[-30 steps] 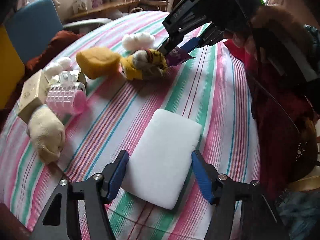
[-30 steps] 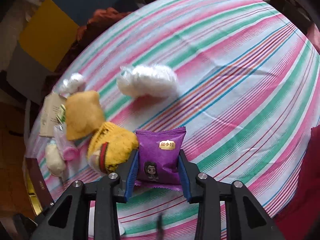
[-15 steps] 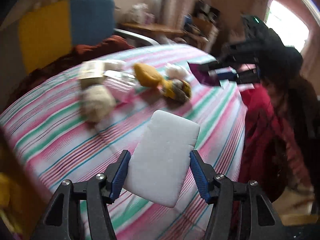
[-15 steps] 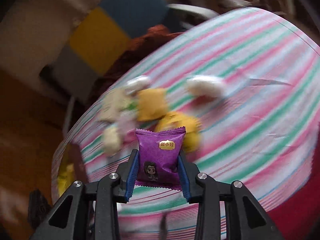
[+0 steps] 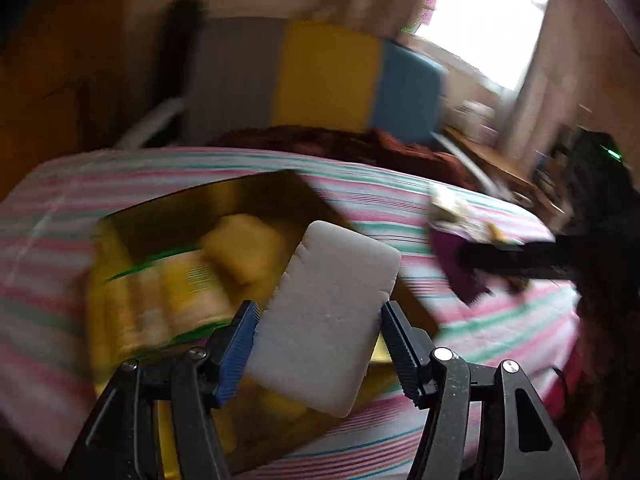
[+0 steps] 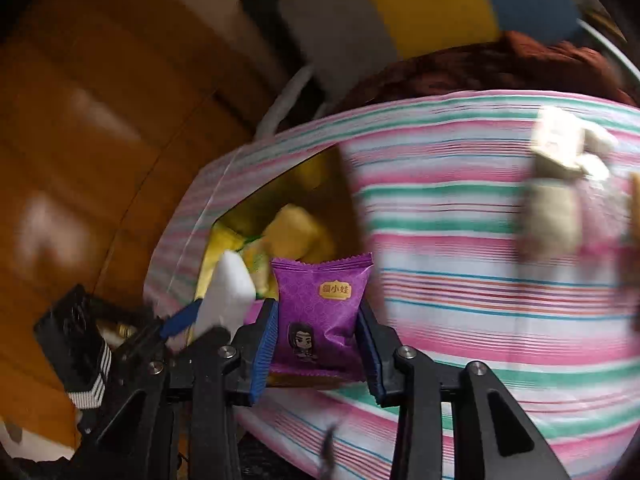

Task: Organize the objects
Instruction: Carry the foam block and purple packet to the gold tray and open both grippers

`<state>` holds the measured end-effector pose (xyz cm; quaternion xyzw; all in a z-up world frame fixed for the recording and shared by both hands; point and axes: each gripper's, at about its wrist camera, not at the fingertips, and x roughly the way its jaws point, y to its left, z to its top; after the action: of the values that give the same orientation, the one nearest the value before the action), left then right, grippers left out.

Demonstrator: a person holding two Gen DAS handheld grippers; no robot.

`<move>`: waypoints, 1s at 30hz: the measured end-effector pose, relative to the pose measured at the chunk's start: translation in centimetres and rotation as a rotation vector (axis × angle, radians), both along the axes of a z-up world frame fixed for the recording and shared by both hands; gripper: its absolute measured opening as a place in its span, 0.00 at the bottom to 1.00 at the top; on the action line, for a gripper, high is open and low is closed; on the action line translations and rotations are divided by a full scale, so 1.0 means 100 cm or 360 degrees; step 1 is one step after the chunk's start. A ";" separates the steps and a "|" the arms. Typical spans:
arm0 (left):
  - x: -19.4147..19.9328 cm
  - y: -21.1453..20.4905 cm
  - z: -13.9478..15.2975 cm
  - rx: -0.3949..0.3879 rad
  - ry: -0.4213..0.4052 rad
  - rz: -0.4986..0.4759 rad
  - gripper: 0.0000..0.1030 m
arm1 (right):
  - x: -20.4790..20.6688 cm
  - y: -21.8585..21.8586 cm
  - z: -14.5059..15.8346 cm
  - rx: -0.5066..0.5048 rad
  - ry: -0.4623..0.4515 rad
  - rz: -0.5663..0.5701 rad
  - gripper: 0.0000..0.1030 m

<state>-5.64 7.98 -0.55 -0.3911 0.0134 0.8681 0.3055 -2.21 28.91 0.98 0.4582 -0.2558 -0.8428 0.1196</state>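
Observation:
A white foam block (image 5: 328, 312) sits tilted between the fingers of my left gripper (image 5: 316, 312), whose jaws are opening with the pads still against its sides. My right gripper (image 6: 318, 308) has its pads on a purple snack packet (image 6: 322, 312), and its jaws are opening too. Both grippers hang over an open dark box (image 5: 240, 188) that holds several yellow packets (image 5: 188, 280). In the right wrist view the box (image 6: 340, 184) lies just beyond the packet, with the foam block (image 6: 228, 292) to its left. The left wrist view is blurred; the purple packet (image 5: 460, 268) shows at its right.
A striped cloth covers the table (image 6: 480, 280). A beige carton (image 6: 556, 148) and a pale plush (image 6: 552, 216) lie blurred at the far right of the table. Behind the table stands a grey, yellow and blue chair (image 5: 328, 72) with a brown cloth (image 5: 340, 140) on it.
Both grippers have swung left across the table, carrying the foam block and the purple packet from the toys to above the open box. The right jaws have widened slightly.

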 end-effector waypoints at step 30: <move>0.029 -0.064 0.007 -0.0188 0.0319 0.0541 0.96 | 0.036 -0.096 0.008 0.1066 0.0546 -0.0142 0.86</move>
<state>-2.70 1.55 0.18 -0.3165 0.0283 0.9395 0.1282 1.42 19.31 1.80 0.3125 0.0380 -0.9486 -0.0324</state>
